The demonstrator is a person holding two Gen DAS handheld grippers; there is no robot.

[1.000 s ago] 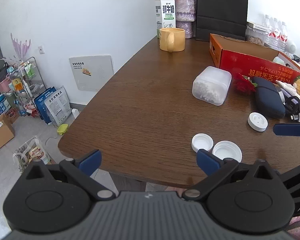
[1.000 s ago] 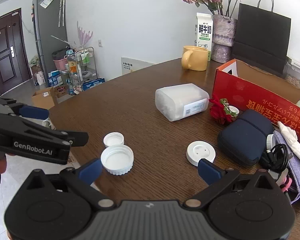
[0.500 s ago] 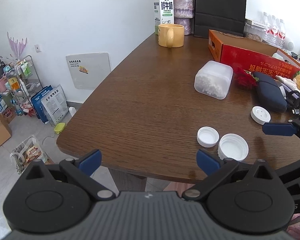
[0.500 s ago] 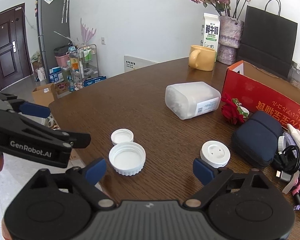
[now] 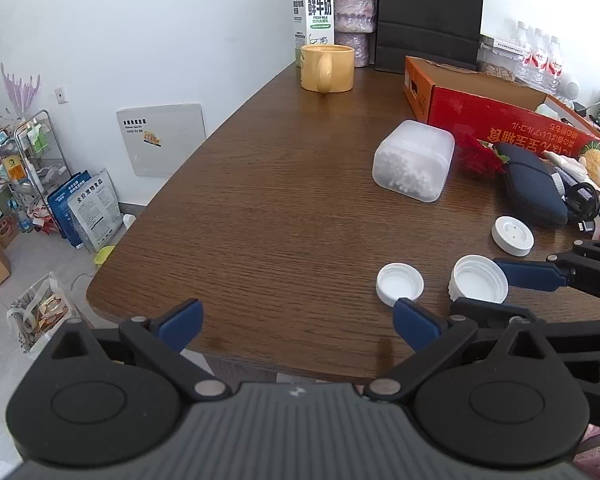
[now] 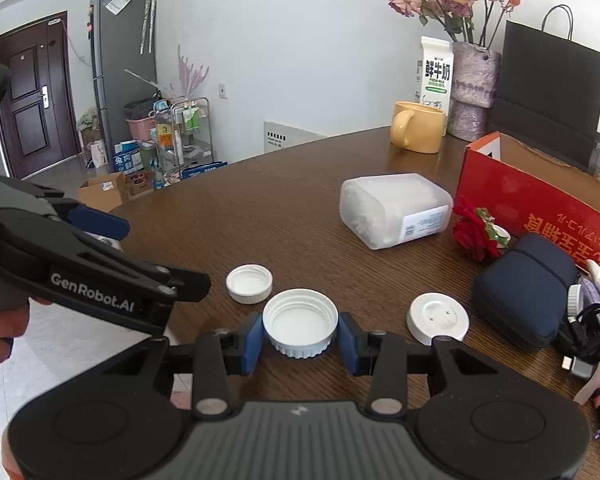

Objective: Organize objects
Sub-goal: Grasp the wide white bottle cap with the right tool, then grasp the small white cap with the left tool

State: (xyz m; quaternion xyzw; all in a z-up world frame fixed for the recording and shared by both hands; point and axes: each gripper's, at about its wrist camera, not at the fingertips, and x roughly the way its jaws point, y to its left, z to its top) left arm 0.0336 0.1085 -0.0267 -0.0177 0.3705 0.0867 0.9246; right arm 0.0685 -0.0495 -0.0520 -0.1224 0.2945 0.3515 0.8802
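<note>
Right gripper (image 6: 300, 340): jaws just closed in, blue pads now against both sides of the large white cap (image 6: 300, 322), gripping it. Cap open side up, at the near edge of the brown table (image 6: 284, 216). Same cap visible from the left wrist view (image 5: 480, 286), pinched between the blue pads.

Left gripper (image 5: 296, 320): jaws spread wide, nothing between them, held over the table's near edge.

Small white cap (image 6: 249, 283): open side up, just beside the large cap, apart from it. White disc (image 6: 437, 319): flat on the table, to the right of the gripped cap. Translucent container (image 6: 394, 210): lying on its side farther back. Red box (image 6: 540, 200), dark pouch (image 6: 524, 300) and yellow mug (image 6: 420, 132) beyond.
</note>
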